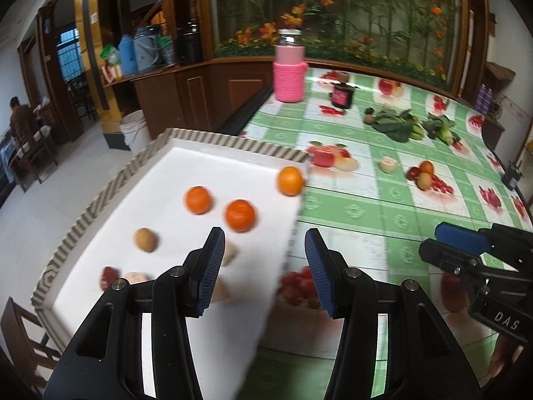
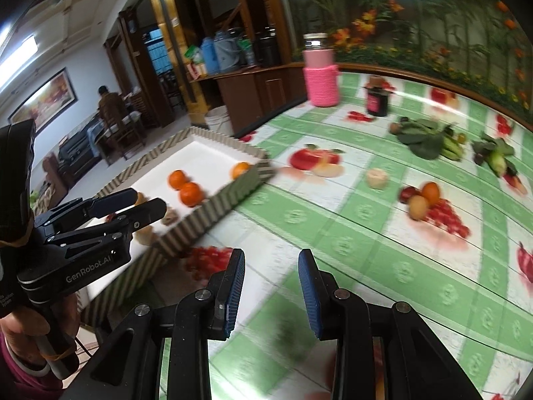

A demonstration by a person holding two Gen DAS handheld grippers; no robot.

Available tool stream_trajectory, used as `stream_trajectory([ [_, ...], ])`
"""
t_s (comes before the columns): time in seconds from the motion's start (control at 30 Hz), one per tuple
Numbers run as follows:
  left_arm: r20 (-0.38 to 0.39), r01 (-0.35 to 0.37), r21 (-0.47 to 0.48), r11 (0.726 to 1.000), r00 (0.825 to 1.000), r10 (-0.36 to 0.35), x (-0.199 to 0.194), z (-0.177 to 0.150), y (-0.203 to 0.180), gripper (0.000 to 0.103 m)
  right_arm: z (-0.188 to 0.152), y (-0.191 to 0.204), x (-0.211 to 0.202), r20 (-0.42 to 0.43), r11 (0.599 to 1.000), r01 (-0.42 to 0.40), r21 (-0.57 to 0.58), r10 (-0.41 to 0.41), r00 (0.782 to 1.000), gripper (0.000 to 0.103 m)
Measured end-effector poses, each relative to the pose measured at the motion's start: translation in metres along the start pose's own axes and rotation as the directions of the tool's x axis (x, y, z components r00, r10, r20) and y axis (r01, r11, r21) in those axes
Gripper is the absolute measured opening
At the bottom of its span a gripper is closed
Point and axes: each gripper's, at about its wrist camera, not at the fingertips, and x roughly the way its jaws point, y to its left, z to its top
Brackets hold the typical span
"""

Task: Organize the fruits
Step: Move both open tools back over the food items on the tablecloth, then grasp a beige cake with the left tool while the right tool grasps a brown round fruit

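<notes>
A white tray (image 1: 186, 173) with a striped, corrugated rim sits at the left edge of the table, and the fruit lies loose inside it. Three oranges are there: one (image 1: 290, 181) against the tray's far right wall, one (image 1: 198, 200) toward the middle, and a third (image 1: 240, 215) just beside it, nearer the camera. A brown round fruit (image 1: 145, 240) rests apart from them to the left, and a red fruit (image 1: 109, 277) with some pale pieces lies near the close end, partly hidden and blurred.

The left gripper (image 1: 263, 263) hovers over the tray's right rim, fingers spread wide with nothing between them; one finger is above the white floor, the other above the tablecloth. The right gripper (image 2: 271, 288) is over bare tablecloth just outside the tray, fingers likewise apart and empty.

Right of the tray the green-checked tablecloth (image 2: 333, 233) is open for a wide stretch. Farther out lies a small cluster of fruit (image 2: 420, 196), an orange, a red one and a tan one touching, with a pale fruit (image 2: 377, 178) nearby. Leafy greens (image 2: 429, 140) lie toward the far edge, beyond them a dark jar (image 2: 377, 101) and a pink bottle (image 2: 320, 76) in a knitted sleeve.
</notes>
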Motion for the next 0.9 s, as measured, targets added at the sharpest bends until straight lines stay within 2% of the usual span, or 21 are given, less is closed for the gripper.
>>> stream_trajectory([
  [0.33, -0.049, 0.108, 0.067, 0.992, 0.993, -0.105, 0.018, 0.008, -0.061, 0.05, -0.023, -0.071, -0.029, -0.006, 0.987, 0.109, 0.116, -0.109, 0.994, 0.032],
  [0.5, -0.096, 0.152, 0.079, 0.985, 0.985, -0.144, 0.033, 0.011, -0.085, 0.05, -0.027, -0.099, -0.032, -0.017, 0.978, 0.132, 0.16, -0.131, 0.991, 0.032],
  [0.7, -0.114, 0.168, 0.066, 0.984, 0.98, -0.16, 0.045, 0.021, -0.094, 0.05, -0.015, -0.116, -0.022, -0.031, 0.978, 0.146, 0.149, -0.143, 0.989, 0.033],
  [0.8, -0.133, 0.174, 0.046, 0.984, 0.977, -0.167, 0.052, 0.025, -0.092, 0.05, -0.006, -0.122, -0.007, -0.037, 0.981, 0.12, 0.154, -0.116, 0.993, 0.033],
  [0.9, -0.135, 0.167, 0.041, 0.985, 0.978, -0.16, 0.057, 0.027, -0.09, 0.05, 0.004, -0.126, 0.009, -0.051, 0.982, 0.134, 0.137, -0.128, 0.99, 0.036],
])
